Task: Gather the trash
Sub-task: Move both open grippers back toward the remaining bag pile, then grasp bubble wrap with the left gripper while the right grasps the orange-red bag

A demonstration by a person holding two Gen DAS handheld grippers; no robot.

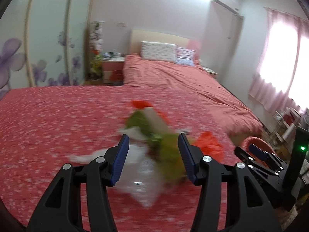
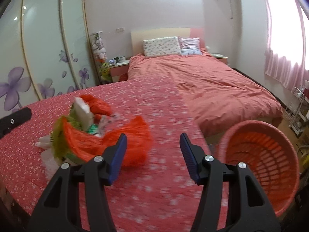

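A heap of trash lies on the red flowered cloth (image 1: 48,119): clear plastic wrap (image 1: 143,176), a green wrapper (image 1: 170,154), an orange plastic bag (image 1: 210,145) and a white box (image 1: 154,118). My left gripper (image 1: 153,145) is open, its jaws on either side of the heap just above it. In the right wrist view the orange bag (image 2: 115,141) and white box (image 2: 84,114) lie at left. My right gripper (image 2: 153,145) is open and empty above the cloth, right of the heap. An orange mesh basket (image 2: 270,154) leans at the right edge.
A bed with a pink quilt (image 2: 212,85) and pillows (image 2: 162,45) stretches beyond the cloth. A nightstand (image 2: 117,67) and a wardrobe with flower panels (image 2: 38,58) stand at left. A curtained window (image 2: 285,44) and a wire rack (image 2: 297,104) are at right.
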